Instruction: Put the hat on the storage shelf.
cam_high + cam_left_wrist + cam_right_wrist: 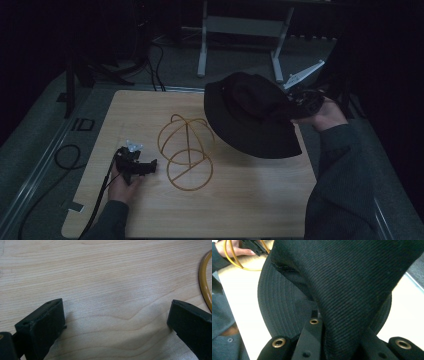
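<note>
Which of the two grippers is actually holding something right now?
The right gripper, shut on the black hat's crown and holding it above the table. The left gripper is open beside the yellow wire stand.

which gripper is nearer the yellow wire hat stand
Left. The left gripper sits open beside the yellow wire dome-shaped hat stand; the right gripper holds the black fabric bucket hat farther off.

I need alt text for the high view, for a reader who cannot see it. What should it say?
A person's right gripper holds a black bucket hat up over the far right of a wooden table. A yellow wire hat stand sits mid-table, and the left gripper rests open on the wood beside its ring base.
</note>
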Demonstrator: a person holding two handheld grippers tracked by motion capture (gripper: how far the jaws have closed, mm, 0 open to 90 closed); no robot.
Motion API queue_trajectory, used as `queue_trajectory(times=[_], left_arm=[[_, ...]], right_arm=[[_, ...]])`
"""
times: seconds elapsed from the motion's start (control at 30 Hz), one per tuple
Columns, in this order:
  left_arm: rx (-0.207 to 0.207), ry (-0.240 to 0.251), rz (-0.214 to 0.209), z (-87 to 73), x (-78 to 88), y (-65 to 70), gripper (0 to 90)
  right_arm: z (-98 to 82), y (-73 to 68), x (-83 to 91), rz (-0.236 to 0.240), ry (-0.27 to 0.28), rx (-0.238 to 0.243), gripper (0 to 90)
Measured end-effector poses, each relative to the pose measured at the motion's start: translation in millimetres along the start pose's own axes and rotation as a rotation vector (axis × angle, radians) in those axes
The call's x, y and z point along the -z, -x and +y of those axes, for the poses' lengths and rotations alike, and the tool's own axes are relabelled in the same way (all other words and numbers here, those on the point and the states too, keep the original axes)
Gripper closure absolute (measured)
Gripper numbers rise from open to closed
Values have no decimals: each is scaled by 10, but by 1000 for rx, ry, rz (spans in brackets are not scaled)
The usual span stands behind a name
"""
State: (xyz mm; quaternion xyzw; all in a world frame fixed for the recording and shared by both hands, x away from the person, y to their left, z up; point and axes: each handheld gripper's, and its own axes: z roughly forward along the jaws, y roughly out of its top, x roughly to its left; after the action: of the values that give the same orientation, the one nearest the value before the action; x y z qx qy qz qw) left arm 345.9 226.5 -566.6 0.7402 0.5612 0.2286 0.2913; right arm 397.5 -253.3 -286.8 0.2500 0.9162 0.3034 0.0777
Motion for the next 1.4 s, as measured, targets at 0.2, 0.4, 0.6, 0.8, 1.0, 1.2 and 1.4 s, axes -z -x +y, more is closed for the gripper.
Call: queue_trajectory(times=[0.2,0.4,0.6,0.8,1.0,1.2,1.4], left_arm=[[0,0,0,0,0,0,15],[-1,-1,0,0,1,-1,15],[-1,-1,0,0,1,-1,15],[-1,-1,0,0,1,-1,15],[-1,-2,0,0,1,-1,15],[-1,-2,0,0,1,-1,15],[-1,-1,0,0,1,-1,15]], right_arm=[[27,-18,61,15,19,10,878],[85,-48,114,16,25,23,878],[127,-74,146,28,40,34,878],[173,-110,183,36,53,47,878],[217,-156,191,50,60,68,878],[262,-214,189,60,63,80,878],[322,-282,199,73,78,105,878]])
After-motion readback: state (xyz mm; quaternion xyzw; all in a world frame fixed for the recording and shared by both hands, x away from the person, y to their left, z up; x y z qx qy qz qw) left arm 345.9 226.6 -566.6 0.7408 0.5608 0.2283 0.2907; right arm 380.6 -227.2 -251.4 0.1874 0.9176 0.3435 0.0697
